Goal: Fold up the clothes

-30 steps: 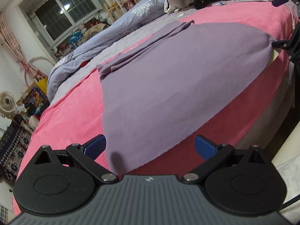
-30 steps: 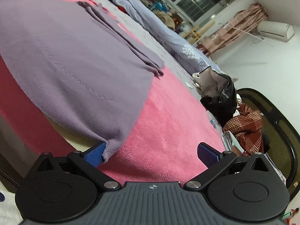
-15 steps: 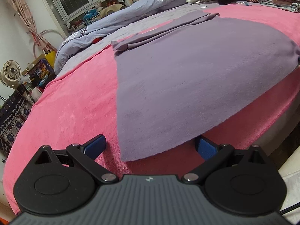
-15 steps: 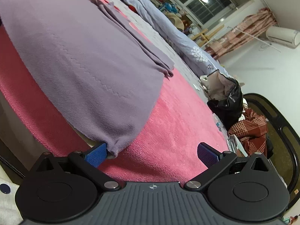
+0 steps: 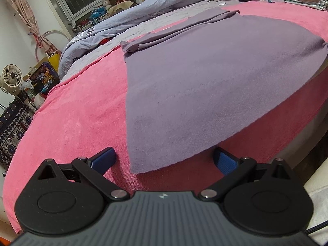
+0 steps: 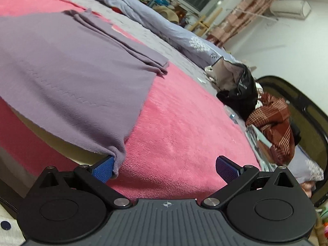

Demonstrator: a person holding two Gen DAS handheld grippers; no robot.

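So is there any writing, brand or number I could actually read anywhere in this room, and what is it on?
No text can be read with certainty.
Black bag on the bed: a line of white letters down its side, too small and blurred to read.
Colourful box on the floor by the fan: printed pictures, perhaps lettering, too blurred to read.
Left gripper and right gripper: each body bears a small emblem, a symbol only, no letters.
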